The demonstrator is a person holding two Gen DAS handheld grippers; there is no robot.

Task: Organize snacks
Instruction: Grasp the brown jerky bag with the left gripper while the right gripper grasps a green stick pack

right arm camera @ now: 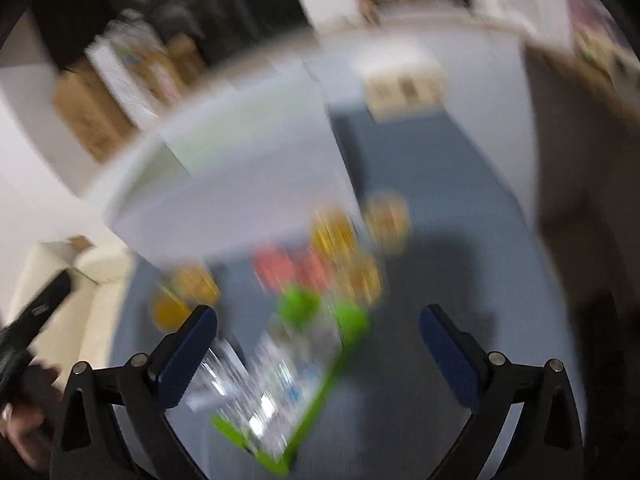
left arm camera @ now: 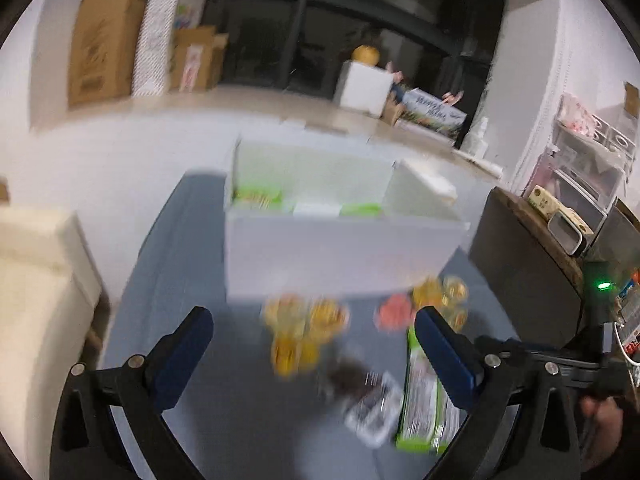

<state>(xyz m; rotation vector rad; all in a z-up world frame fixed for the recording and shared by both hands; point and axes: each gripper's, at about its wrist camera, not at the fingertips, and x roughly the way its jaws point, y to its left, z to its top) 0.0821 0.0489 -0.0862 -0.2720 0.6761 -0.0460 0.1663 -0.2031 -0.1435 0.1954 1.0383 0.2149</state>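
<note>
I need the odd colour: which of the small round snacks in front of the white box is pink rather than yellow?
The pink round snack, right of the yellow round snacks, just above the green packet.

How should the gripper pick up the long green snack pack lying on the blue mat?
The green pack lies flat on the blue mat, long and narrow. Probably best to come straight down from above and pinch across its narrow width near the middle. Watch the clear packet lying close against one long side; the picture is too blurred to tell if they touch.
</note>
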